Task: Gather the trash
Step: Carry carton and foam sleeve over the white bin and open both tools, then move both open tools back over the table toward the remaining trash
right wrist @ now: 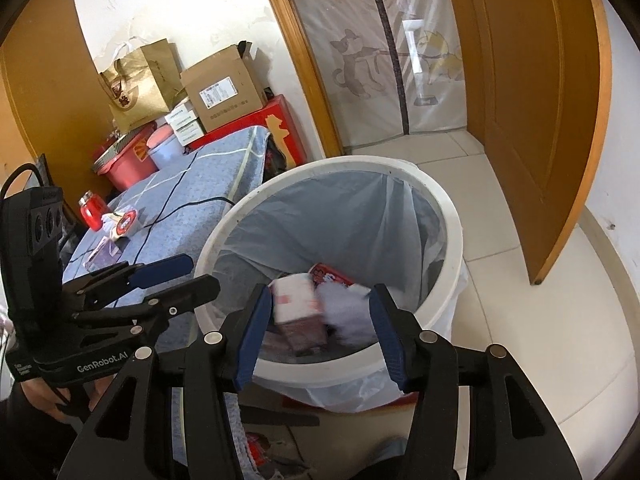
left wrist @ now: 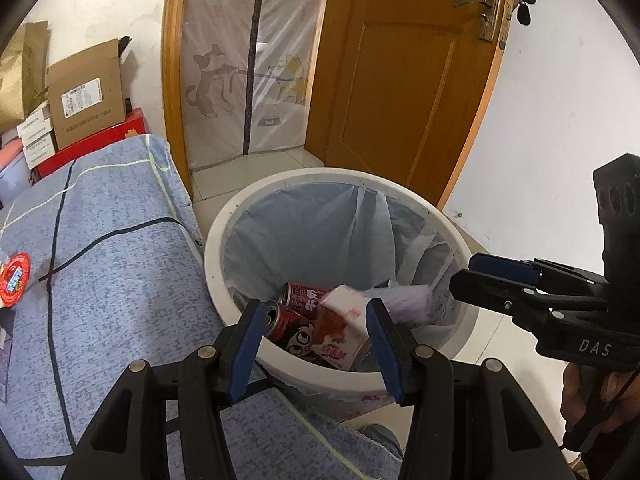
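A white trash bin (left wrist: 212, 248) with a pale blue liner stands on the floor beside the table. Inside lie two red cans (left wrist: 304, 294), a white and red carton (left wrist: 340, 344) and a blurred white tissue (left wrist: 404, 296). My left gripper (left wrist: 316, 312) hangs open over the bin's near rim with nothing between its fingers. My right gripper (right wrist: 322, 300) is open above the bin (right wrist: 452, 220), and the blurred carton (right wrist: 296, 300) and tissue (right wrist: 344, 312) show below it, untouched. Each gripper appears in the other's view: the right gripper (left wrist: 464, 276) and the left gripper (right wrist: 202, 272).
The table under a blue checked cloth (left wrist: 112, 264) is left of the bin and bears a red round packet (right wrist: 126, 220), a red bottle (right wrist: 92, 212) and a purple packet (right wrist: 104, 252). Cardboard boxes (left wrist: 86, 96) stack behind. A wooden door (left wrist: 404, 80) and tiled floor (right wrist: 540, 320) lie beyond.
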